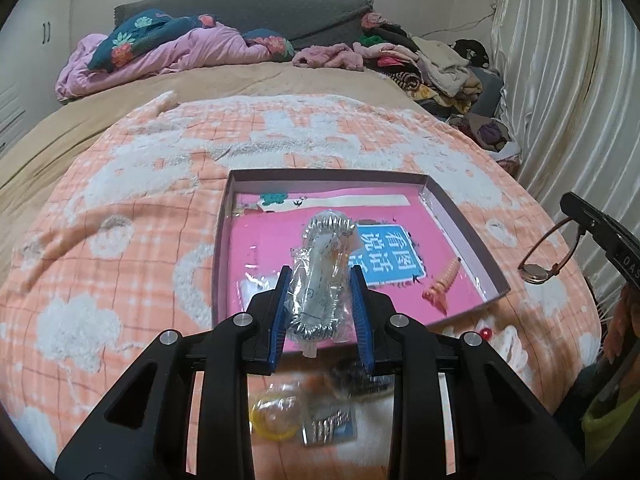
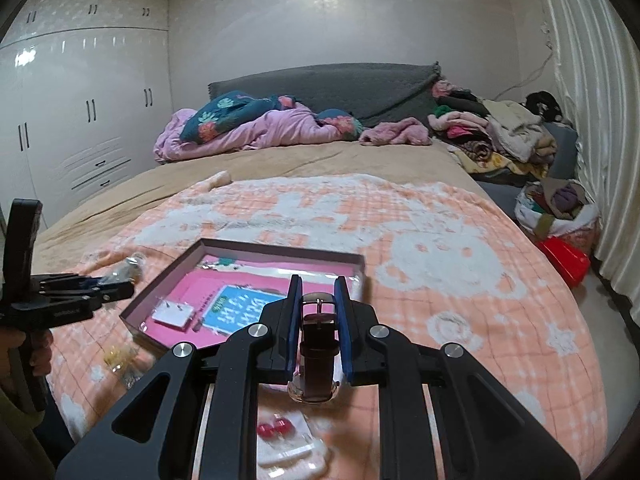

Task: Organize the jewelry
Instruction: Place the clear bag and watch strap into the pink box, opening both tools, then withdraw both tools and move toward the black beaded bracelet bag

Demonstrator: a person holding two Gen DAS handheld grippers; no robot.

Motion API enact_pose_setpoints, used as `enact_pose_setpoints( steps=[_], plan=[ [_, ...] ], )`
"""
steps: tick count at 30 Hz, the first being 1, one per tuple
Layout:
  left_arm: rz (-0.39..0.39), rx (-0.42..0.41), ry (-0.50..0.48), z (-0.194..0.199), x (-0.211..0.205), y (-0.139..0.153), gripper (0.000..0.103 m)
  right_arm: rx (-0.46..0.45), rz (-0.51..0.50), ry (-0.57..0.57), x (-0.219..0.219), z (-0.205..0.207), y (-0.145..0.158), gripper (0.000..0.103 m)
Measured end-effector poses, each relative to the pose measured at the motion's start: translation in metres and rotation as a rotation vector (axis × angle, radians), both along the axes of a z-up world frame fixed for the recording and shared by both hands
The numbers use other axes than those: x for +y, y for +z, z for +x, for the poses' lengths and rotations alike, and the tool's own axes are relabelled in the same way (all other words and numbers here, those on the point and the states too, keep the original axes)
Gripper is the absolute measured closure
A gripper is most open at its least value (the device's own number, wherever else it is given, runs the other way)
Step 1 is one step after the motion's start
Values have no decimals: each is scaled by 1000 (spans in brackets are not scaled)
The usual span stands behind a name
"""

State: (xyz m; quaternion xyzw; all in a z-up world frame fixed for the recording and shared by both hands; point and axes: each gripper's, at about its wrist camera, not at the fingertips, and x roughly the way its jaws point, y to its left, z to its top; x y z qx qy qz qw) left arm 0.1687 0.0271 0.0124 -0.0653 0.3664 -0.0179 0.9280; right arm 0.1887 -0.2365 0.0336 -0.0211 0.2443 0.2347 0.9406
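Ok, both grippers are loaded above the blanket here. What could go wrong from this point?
1. The left gripper pinches a slick plastic bag holding a silver chain; the bag could slide out short of the box.
2. The right gripper holds the watch by its strap, case hanging below; it may swing or slip.
3. Loose pieces like the red earrings lie under the grippers and could get knocked.

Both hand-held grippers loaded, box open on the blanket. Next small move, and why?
Probably carry the left hand-held gripper forward over the open box and lower it. It is shut on a bagged silver chain near the box's front edge, above the pink floor. The right hand-held gripper, shut on the watch, can wait beside the box.
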Motion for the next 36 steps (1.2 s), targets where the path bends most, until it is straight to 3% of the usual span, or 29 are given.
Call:
enact_pose_setpoints(
  steps=[12, 17, 18, 20, 21, 23, 25, 29, 34, 36],
  plan=[
    [15, 33, -25, 43, -12, -12, 85, 34, -9, 33, 36, 55, -12, 87],
    [13, 38, -10, 47, -8, -13, 85, 65, 42, 31, 36, 77, -16, 86],
    [18, 41, -8, 47, -8, -14, 85, 72, 58, 31, 34, 79, -17, 84],
    [21, 50, -4, 46, -8, -16, 83, 77, 77, 16, 29, 81, -20, 68],
    [19, 55, 2, 44, -7, -17, 81, 80, 77, 13, 27, 81, -21, 63],
    [14, 55, 12, 43, -5, -17, 66, 93, 93, 7, 22, 82, -23, 53],
    [13, 47, 20, 39, -5, -15, 61, 104, 117, -4, 15, 81, -23, 47],
    [17, 31, 36, 30, -5, -9, 37, 101, 149, -22, 3, 73, -19, 27],
    [14, 7, 63, 15, -1, 0, 19, 59, 157, -26, -7, 49, -6, 14],
    [6, -5, 71, 8, 1, 5, 16, 40, 156, -22, -10, 39, -2, 11]
  ],
)
